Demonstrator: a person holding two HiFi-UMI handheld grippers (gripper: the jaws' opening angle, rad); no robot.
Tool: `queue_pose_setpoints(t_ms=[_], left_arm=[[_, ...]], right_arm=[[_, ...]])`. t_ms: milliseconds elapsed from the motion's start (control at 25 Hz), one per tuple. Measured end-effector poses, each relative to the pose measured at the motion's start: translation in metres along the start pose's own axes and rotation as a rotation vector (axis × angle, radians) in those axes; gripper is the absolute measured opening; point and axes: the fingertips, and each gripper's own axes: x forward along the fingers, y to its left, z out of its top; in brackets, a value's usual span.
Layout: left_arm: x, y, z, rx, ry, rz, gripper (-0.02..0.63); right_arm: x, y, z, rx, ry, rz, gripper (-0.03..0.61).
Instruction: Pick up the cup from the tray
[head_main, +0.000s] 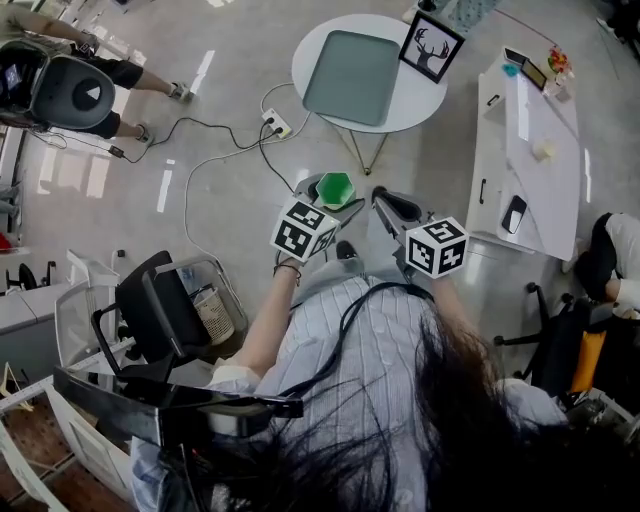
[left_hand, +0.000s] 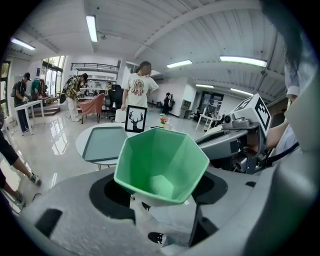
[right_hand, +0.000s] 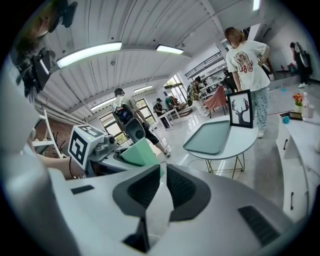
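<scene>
The cup (left_hand: 162, 162) is off the tray (head_main: 352, 77). It is clamped mouth-forward in the left tongs (left_hand: 165, 194), near the person and well apart from the far round surface (head_main: 420, 100), so the pick looks done. The right tongs (right_hand: 161, 172) are closed on nothing, apparently idle at the right. No brand or writing is legible, only a deer picture (head_main: 431, 47) and the square-patterned cubes (head_main: 303, 229).

Bright ceiling strip lights (left_hand: 92, 27); glossy floor (head_main: 205, 72) glare; fisheye edges dark, blurred.
</scene>
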Motion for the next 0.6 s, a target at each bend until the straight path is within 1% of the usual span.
queue_pose_setpoints(t_ms=[400,600], left_arm=[[0.003,-0.001,-0.007,0.004,0.014,-0.010,0.330],[0.011,-0.008,-0.004,-0.037,-0.011,-0.051,0.330]], right_arm=[[0.002,0.000,-0.004,0.000,-0.003,0.001,0.058],[-0.008,-0.007,-0.004,0.008,-0.018,-0.030,0.058]])
